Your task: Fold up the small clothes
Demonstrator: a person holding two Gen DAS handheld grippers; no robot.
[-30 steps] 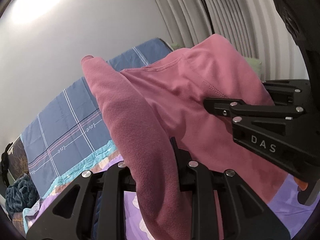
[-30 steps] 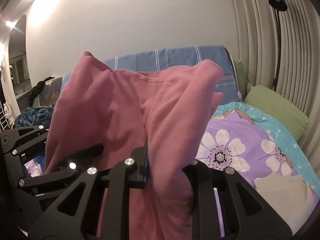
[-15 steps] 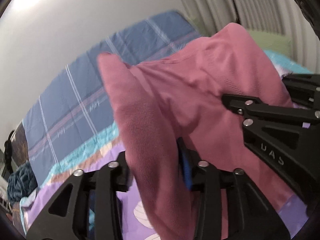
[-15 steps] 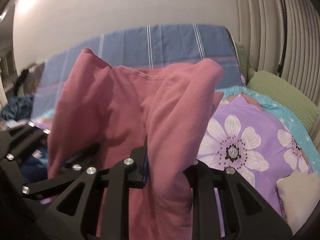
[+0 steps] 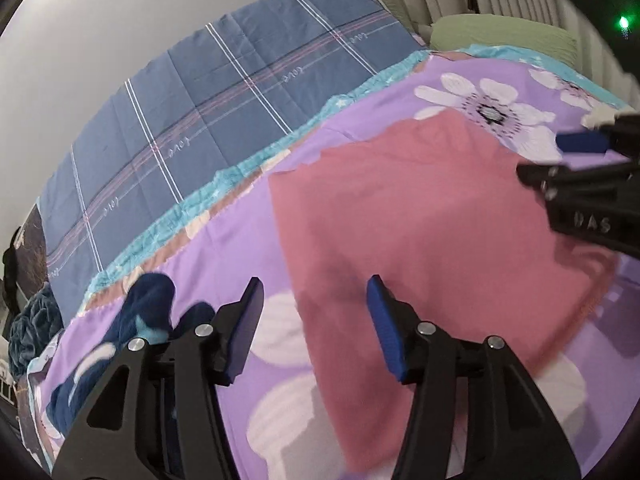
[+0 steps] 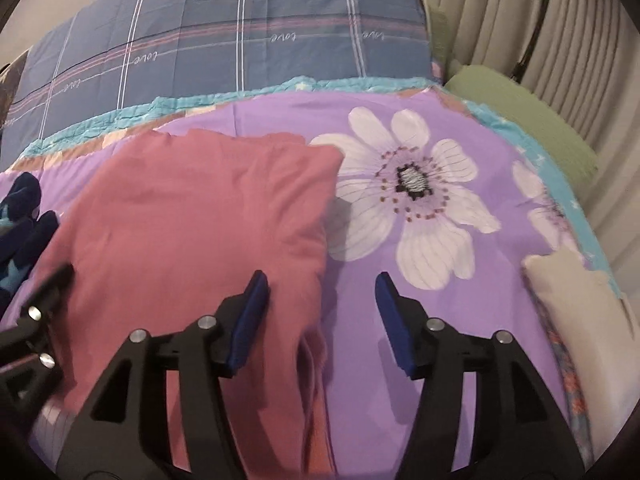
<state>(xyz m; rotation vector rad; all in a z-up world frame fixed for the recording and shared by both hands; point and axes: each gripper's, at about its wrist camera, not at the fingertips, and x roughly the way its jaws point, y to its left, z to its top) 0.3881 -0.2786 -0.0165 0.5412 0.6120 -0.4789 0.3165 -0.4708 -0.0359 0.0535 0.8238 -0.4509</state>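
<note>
One pink garment (image 5: pixel 432 216) lies spread on the purple flowered bedcover (image 6: pixel 400 400), laid down but, by my reckoning, not yet folded small: it looks like one broad panel with a doubled edge along its right side, so more folds seem due.

Farthest left, a dark blue piece of clothing (image 5: pixel 148 304) sits bunched on the cover, just beside the pink one and apparently unfolded. It may crowd the next fold on that side.

Next along, the left gripper (image 5: pixel 314 320) hangs over the pink garment's left edge, its jaws opening; the cloth lies under the gap and the blue pads are clear of it.

Then the right gripper (image 6: pixel 322 316) stands over the right edge, jaws also opening, gripping nothing.

Beyond it, a cream item (image 6: pixel 576 300) rests near the bed's right edge, well apart. A blue checked quilt (image 6: pixel 240 32) stands behind, and a green pillow (image 6: pixel 520 112) lies by the curtains (image 6: pixel 560 20).
</note>
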